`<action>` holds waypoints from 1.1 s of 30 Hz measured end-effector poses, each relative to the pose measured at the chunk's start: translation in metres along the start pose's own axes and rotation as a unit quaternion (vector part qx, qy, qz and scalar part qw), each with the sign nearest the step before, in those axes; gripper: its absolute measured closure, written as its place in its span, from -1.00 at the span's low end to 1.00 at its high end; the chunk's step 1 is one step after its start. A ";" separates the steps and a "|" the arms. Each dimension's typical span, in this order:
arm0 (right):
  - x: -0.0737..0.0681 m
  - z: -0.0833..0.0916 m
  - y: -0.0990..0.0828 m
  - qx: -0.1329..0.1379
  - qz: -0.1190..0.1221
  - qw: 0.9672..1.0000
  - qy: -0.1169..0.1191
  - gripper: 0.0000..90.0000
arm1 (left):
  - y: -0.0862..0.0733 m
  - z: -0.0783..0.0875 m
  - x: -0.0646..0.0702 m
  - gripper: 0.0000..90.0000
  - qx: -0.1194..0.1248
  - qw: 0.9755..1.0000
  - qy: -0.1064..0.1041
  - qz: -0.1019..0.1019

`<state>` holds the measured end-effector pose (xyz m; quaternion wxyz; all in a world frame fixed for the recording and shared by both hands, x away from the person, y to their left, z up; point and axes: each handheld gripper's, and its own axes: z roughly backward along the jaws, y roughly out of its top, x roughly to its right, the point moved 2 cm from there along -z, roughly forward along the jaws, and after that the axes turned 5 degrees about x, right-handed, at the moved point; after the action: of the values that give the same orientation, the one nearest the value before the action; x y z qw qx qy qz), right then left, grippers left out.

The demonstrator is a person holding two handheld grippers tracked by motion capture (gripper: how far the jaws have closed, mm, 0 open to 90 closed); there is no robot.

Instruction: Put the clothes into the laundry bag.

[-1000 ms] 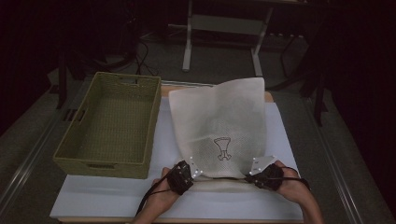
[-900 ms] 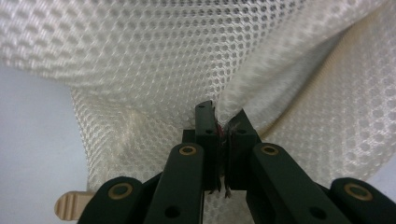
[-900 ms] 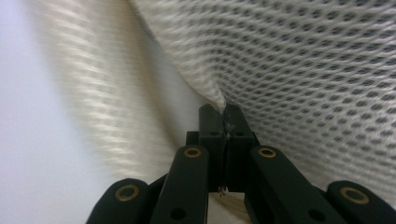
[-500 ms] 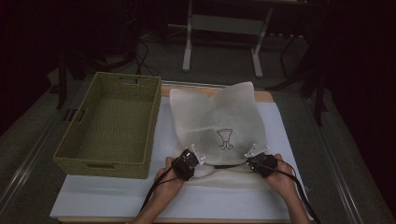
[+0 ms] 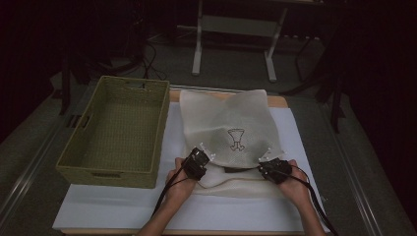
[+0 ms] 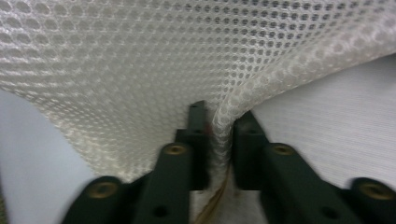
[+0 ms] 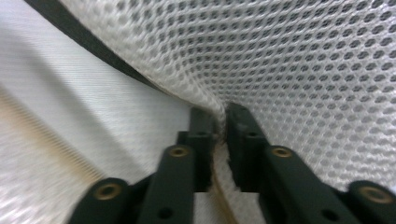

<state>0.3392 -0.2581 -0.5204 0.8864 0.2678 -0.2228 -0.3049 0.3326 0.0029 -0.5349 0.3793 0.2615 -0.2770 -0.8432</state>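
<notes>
A white mesh garment [image 5: 226, 123] with a small dark logo [image 5: 236, 139] lies on the white board [image 5: 147, 206], its near edge folded over. My left gripper [image 5: 205, 156] sits at the fold's left end and my right gripper [image 5: 265, 163] at its right end. Both pairs of jaws have just been opening. In the left gripper view the mesh [image 6: 140, 70] hangs as a loose fold between the jaws of that gripper [image 6: 222, 135], with a gap beside one pad. In the right gripper view that gripper [image 7: 220, 126] has narrow jaws that still pinch the mesh edge [image 7: 303, 70].
A woven green basket [image 5: 162, 123] stands empty on the board's left side, close to the garment. A dark strip [image 5: 236, 170] shows under the fold between the grippers. A metal stand [image 5: 236, 24] is on the floor beyond the table.
Both hands have carried the garment's near edge away from the person, so the fold lies farther up the garment. The left jaws now stand slightly apart.
</notes>
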 end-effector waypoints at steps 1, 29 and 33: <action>0.000 0.004 0.001 0.007 0.005 1.000 0.008 0.61 | 0.000 0.002 0.001 0.44 0.003 1.000 -0.004 -0.010; -0.018 0.045 0.000 0.057 0.085 0.983 0.155 0.94 | -0.015 0.049 0.018 0.85 0.099 0.975 -0.196 -0.046; -0.025 0.021 -0.005 0.003 0.090 0.982 0.164 0.96 | -0.024 0.029 0.024 0.86 0.050 0.981 -0.175 -0.068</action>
<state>0.3073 -0.2517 -0.5131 0.9338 0.2957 -0.0990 -0.1753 0.2878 0.0056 -0.5357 0.2534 0.1470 -0.3626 -0.8847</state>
